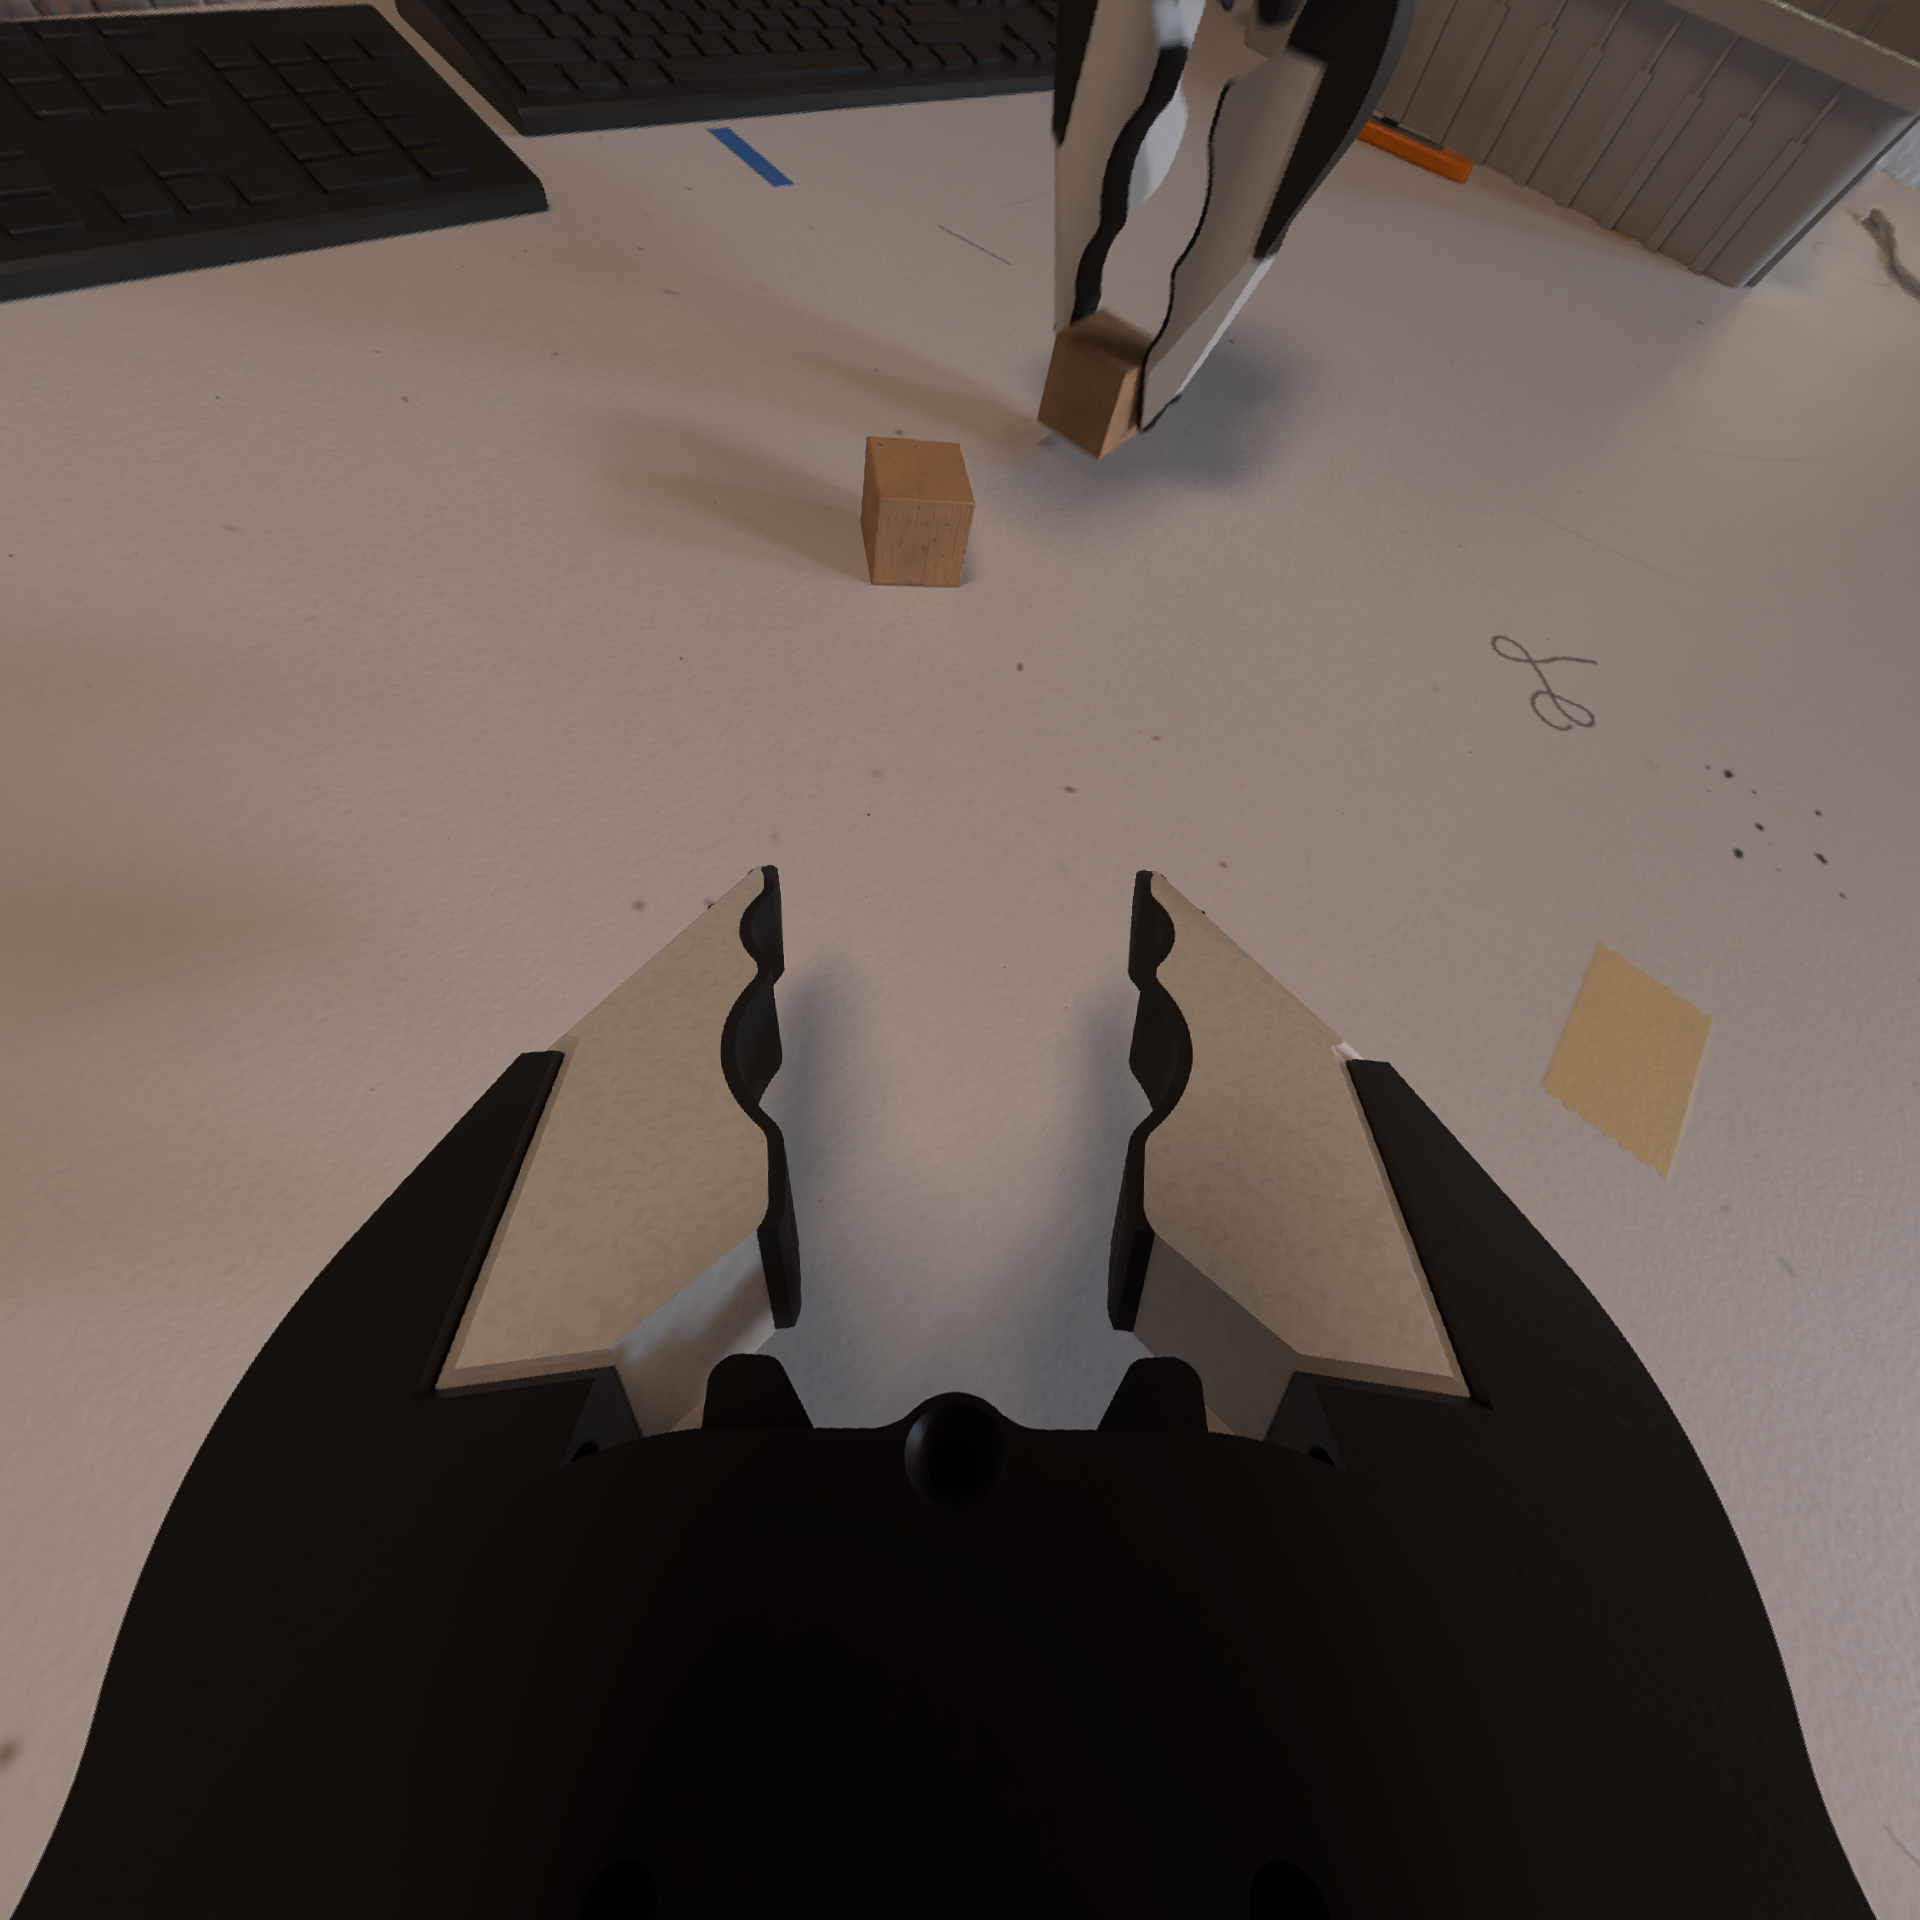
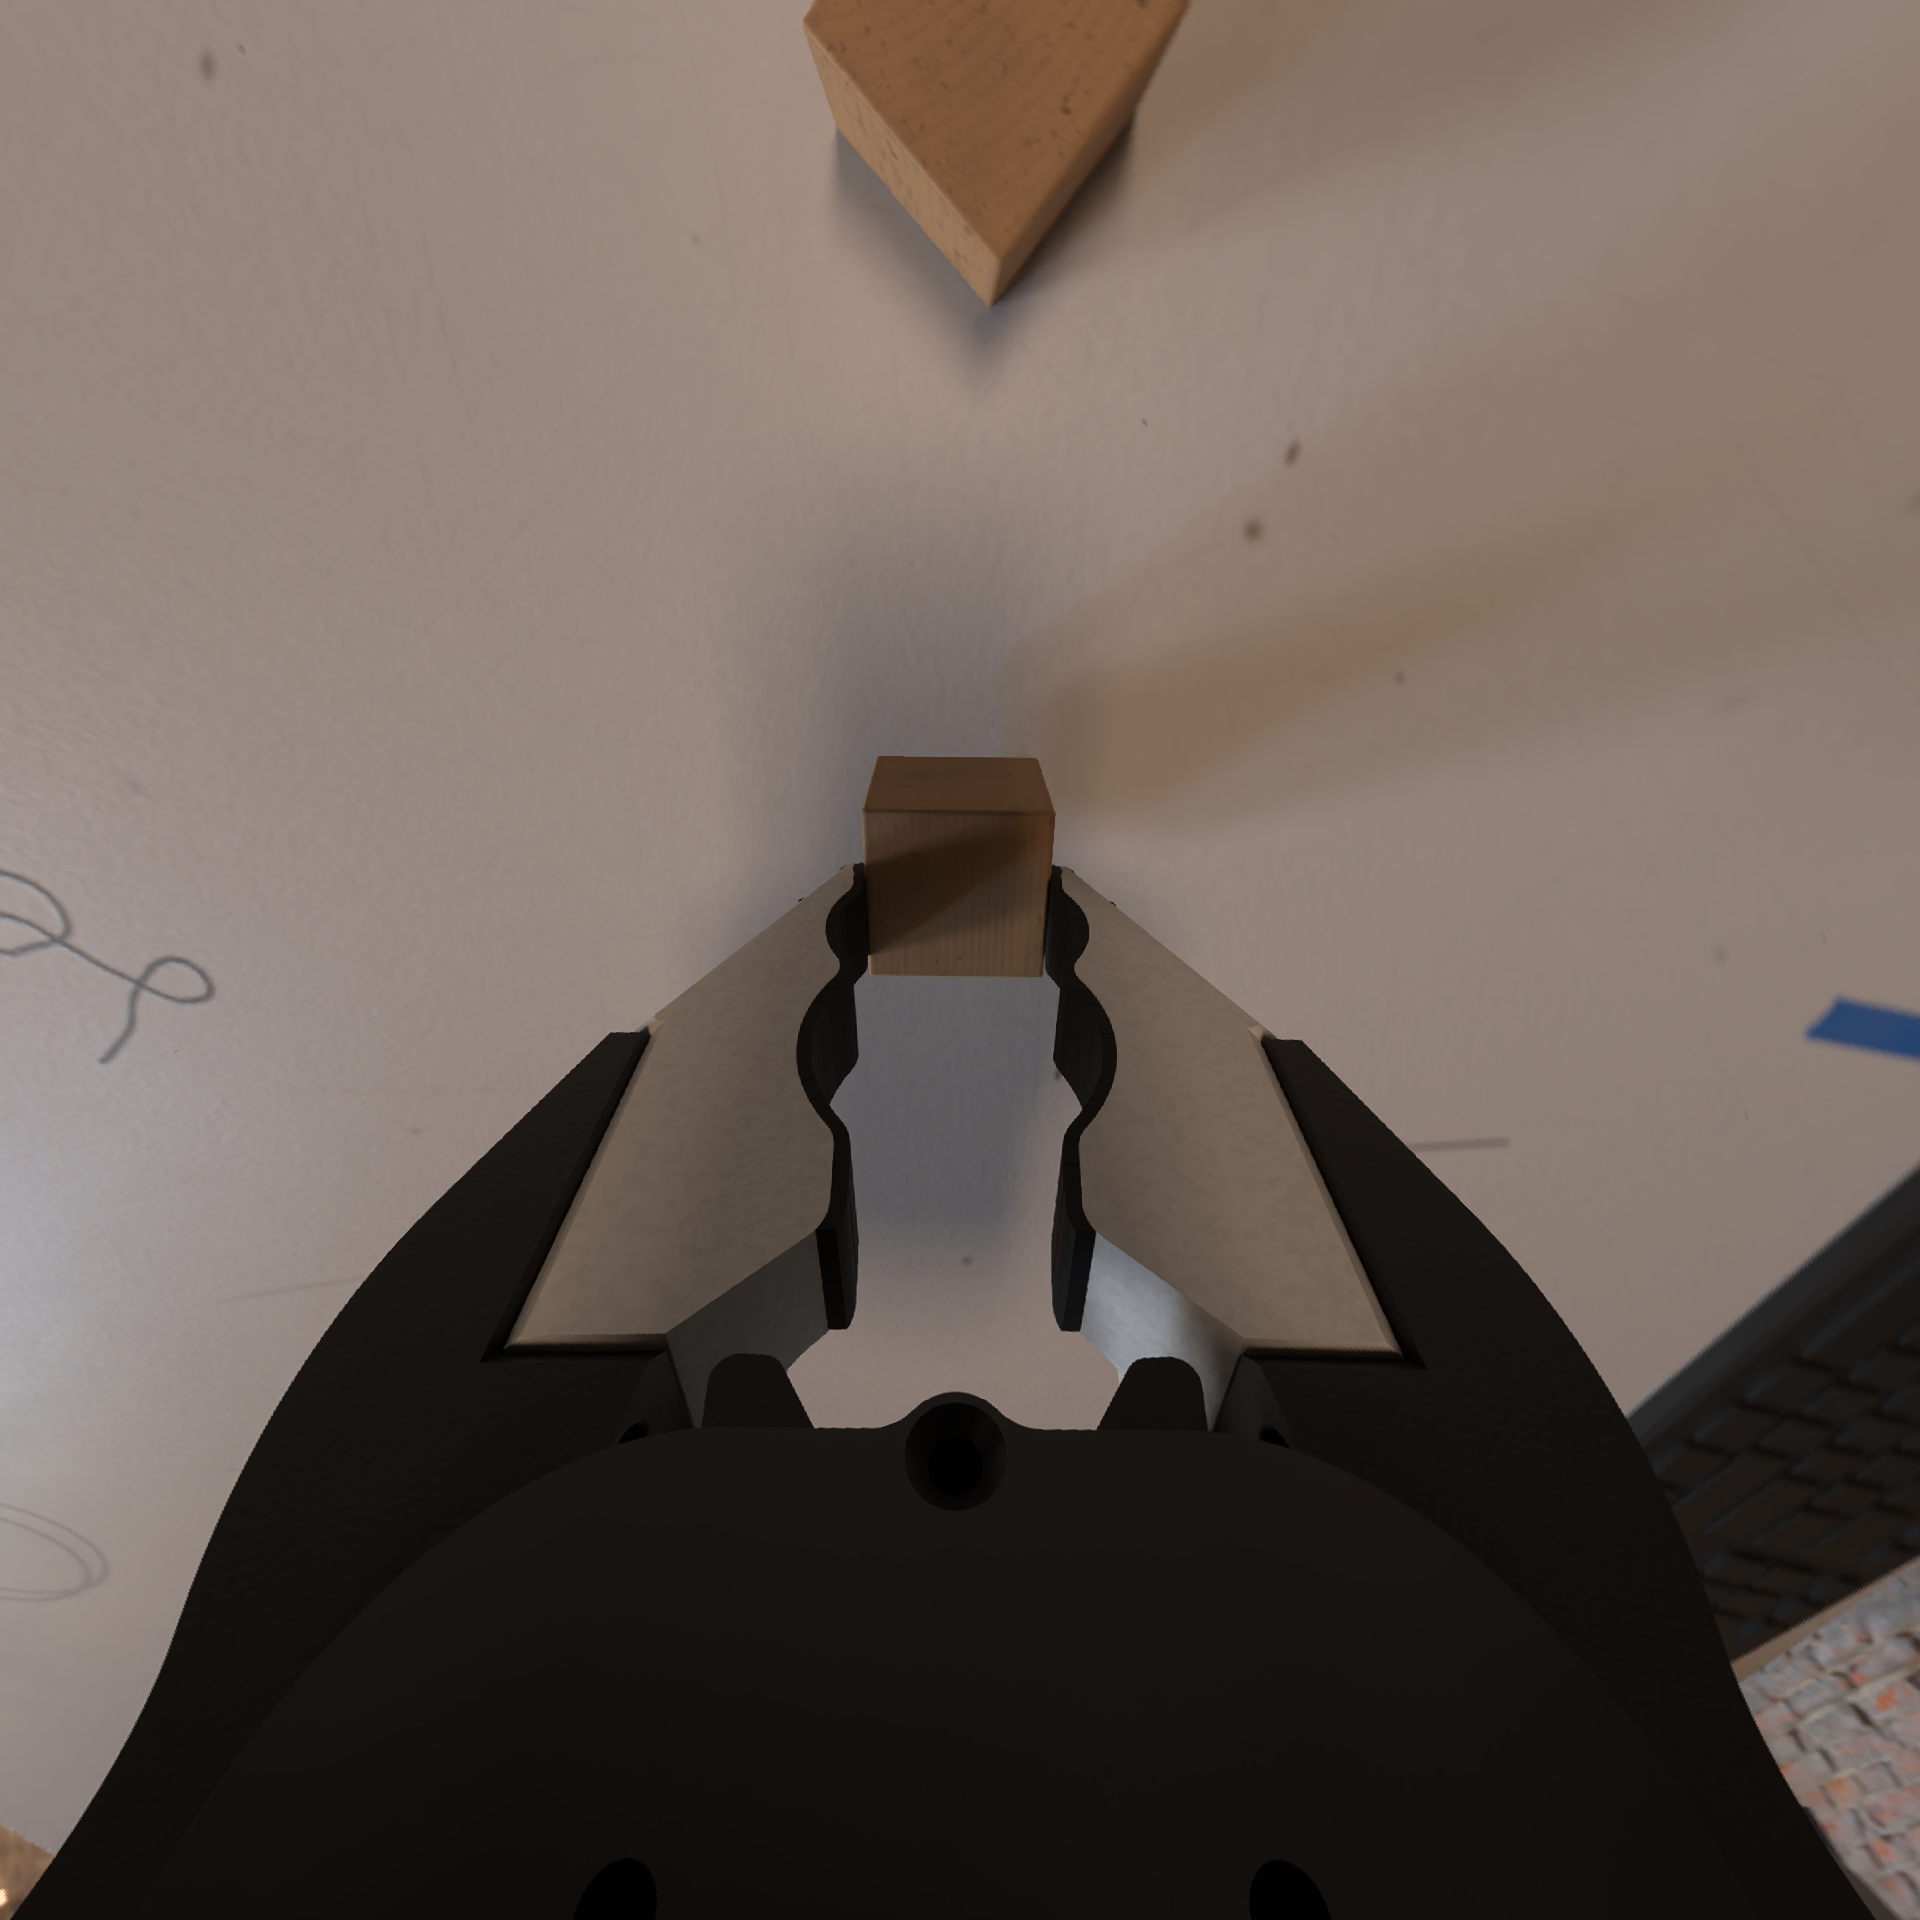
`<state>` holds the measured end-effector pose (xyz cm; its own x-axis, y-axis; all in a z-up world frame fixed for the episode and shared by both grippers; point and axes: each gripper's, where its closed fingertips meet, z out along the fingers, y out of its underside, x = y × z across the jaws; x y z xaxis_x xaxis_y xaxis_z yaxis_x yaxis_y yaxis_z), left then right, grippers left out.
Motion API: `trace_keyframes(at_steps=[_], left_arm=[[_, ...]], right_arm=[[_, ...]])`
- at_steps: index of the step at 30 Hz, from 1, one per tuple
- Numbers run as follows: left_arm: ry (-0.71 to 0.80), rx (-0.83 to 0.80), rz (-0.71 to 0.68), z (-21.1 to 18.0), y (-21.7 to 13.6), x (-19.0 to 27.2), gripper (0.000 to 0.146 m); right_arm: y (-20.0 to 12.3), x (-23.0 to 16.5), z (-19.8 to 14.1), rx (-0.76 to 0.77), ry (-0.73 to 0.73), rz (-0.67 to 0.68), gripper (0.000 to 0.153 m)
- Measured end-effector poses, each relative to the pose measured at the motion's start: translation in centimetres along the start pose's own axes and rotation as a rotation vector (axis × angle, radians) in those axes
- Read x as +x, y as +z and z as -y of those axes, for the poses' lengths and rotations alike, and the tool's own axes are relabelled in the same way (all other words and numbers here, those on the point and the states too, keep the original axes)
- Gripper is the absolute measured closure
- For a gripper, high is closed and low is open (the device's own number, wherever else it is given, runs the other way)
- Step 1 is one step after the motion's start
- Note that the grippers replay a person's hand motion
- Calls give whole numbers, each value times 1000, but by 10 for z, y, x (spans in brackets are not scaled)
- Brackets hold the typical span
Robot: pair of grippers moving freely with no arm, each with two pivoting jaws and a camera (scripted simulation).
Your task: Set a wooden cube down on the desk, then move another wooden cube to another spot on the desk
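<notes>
While the right gripper (image 2: 956, 883) pinches a small light-brown wooden cube (image 2: 956, 873) between its fingertips, that held cube hangs tilted with its lowest corner at or just above the white desk (image 1: 416, 727); contact cannot be judged. Seen from the left wrist view, the same held cube (image 1: 1091, 390) sits near a second light-brown wooden cube (image 1: 916, 514), which stands flat on the desk, apart from it with a clear strip of desk between. The left gripper (image 1: 954, 873) is spread wide with nothing between its beige, wavy-edged fingers, well short of the standing cube, with bare desk all round it. The cubes show fine grain and crisp edges. Two black keyboards (image 1: 239, 135) lie along the far edge, a short blue tape strip (image 1: 750, 156) just before them. A tan paper square (image 1: 1629, 1060) lies to the right, near a looping pencil scribble (image 1: 1546, 681). An orange marker (image 1: 1418, 151) lies beside a grey ribbed panel (image 1: 1662, 125).
</notes>
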<state>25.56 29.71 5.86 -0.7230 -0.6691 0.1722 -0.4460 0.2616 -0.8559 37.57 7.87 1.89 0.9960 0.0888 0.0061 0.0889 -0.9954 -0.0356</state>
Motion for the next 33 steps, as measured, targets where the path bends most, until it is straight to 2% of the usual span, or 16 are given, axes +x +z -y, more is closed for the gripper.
trace_keyframes(at_steps=[4,7,10,13,15,18,22,25,29,33], left_arm=[[2,-9,3,-2,0,-2,79],[-5,-2,3,-1,-1,-3,79],[-6,3,1,0,-1,-3,79],[-3,2,0,-1,-1,-3,79],[-6,4,-5,-1,0,-3,79],[-11,8,-19,0,1,-2,79],[-4,4,-23,1,3,-1,79],[-2,1,-29,1,4,0,79],[5,-7,-27,0,4,1,79],[-8,-8,-37,-1,7,3,79]], right_arm=[[-40,6,-18,72,119,-63,119],[-85,17,-49,165,301,-141,119],[-126,23,-103,214,542,-232,119],[-144,21,-174,215,808,-303,119],[-139,16,-226,199,1029,-328,119],[-111,-8,-291,140,1303,-271,119],[-73,-44,-340,33,1517,-204,119],[-54,-65,-353,-30,1593,-146,119],[-38,-86,-358,-111,1610,-104,119],[-24,-94,-354,-131,1623,-78,119]])
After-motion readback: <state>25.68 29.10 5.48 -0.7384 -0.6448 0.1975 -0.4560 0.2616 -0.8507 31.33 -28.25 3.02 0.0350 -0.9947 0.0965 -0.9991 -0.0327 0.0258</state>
